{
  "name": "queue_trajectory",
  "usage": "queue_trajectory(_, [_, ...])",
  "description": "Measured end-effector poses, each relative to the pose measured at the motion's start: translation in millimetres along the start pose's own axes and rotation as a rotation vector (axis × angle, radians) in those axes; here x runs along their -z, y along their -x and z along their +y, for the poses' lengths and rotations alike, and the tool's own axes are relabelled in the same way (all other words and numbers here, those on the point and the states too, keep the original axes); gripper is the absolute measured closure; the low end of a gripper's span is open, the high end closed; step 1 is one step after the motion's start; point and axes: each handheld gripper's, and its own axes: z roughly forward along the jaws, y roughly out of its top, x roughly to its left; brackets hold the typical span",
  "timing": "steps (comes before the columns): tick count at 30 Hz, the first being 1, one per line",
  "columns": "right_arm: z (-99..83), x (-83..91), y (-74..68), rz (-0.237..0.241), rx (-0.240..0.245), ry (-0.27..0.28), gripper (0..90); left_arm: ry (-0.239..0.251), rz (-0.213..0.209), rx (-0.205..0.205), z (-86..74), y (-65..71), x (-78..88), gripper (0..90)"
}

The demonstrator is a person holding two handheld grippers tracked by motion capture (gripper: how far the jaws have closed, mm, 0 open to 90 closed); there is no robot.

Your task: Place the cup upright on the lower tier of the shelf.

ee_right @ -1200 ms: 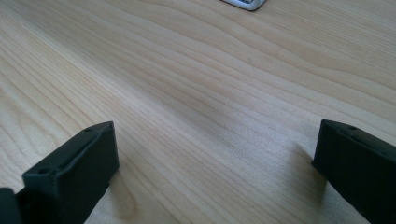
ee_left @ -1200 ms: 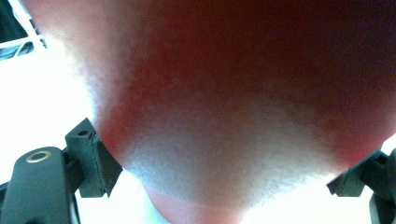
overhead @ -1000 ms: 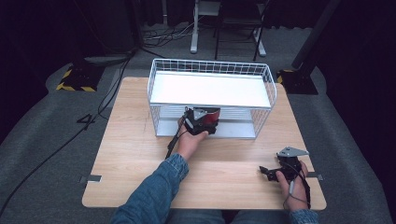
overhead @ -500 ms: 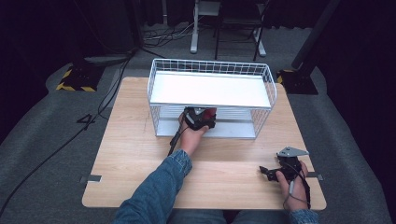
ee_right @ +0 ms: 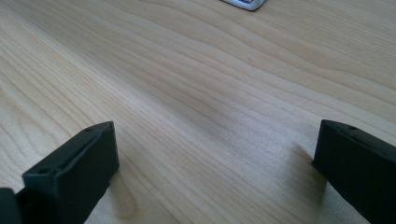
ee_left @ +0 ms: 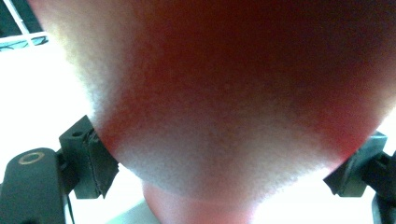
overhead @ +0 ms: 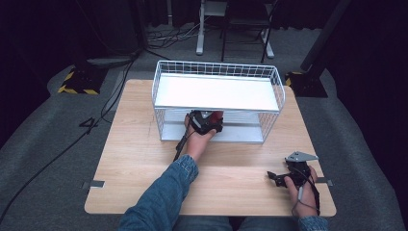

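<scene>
Left hand-held gripper [overhead: 210, 121] has pushed further under the wire rack's [overhead: 217, 69] shelf, jaws clamped on a red round object [ee_left: 233, 93], nearly placed; right hand-held gripper [overhead: 279, 177] sits wide open, empty.

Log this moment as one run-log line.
left tool: shut on red object, at lower shelf of wire rack | right tool: open, idle over wooden table
</scene>
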Motion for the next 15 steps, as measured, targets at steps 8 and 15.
queue_trajectory(8, [0.0,0.0,0.1,0.000,0.001,0.000,0.2,0.003,0.005,0.008,-0.8,0.2,1.9,13.0])
queue_trajectory(15, [0.0,0.0,0.0,0.000,0.000,0.000,0.2,-0.002,-0.006,0.010,-4.1,0.1,6.6,13.0])
